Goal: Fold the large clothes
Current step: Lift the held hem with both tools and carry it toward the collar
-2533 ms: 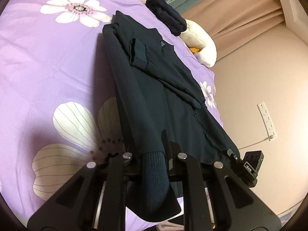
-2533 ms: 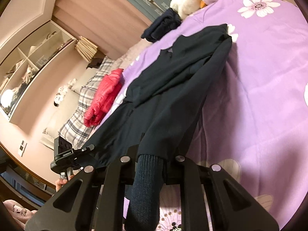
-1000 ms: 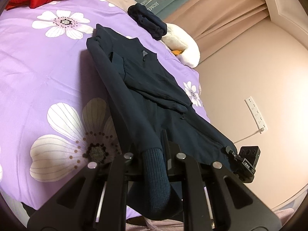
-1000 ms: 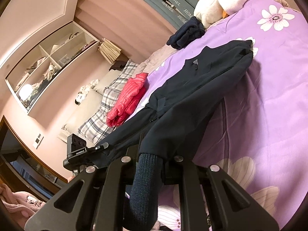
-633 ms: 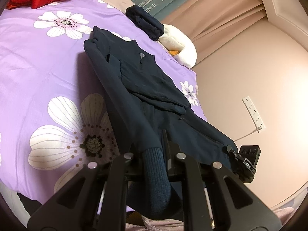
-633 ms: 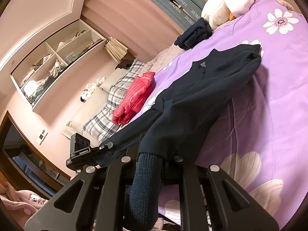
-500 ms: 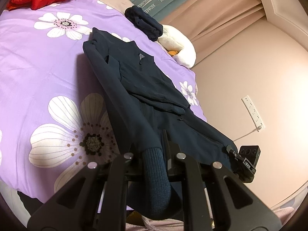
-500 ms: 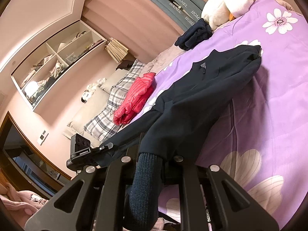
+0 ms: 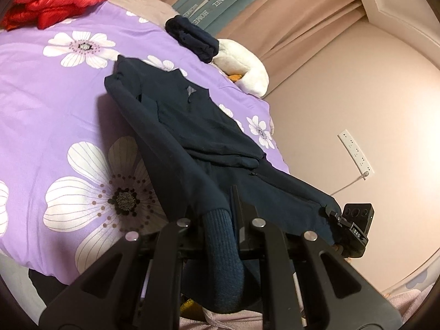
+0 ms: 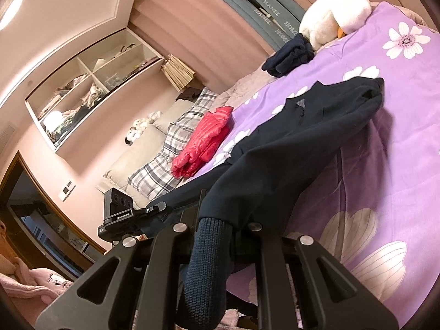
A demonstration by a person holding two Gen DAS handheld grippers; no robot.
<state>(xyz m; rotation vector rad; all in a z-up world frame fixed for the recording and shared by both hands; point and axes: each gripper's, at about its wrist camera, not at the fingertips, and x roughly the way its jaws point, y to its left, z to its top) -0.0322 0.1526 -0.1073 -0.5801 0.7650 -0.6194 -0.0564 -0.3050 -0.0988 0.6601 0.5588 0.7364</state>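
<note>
Curtain band (image 9: 211, 2) lettered "HOME"

Warm indoor light, fisheye vignette, soft shadows

garment: a large dark navy long-sleeved jacket of smooth fabric (image 9: 198, 126) (image 10: 297, 137)
cuffs and hem: ribbed knit bands in a slightly bluer navy; one ribbed end hangs down in the foreground of each wrist view
collar: a small grey triangular mark sits at the neck opening
state: sleeves folded in over the body, making a long narrow shape
pose: the collar end lies flat on the purple flowered bed cover; the lower end is lifted off it and stretched taut
place: lengthwise across the bed, collar end farthest from both cameras
</note>
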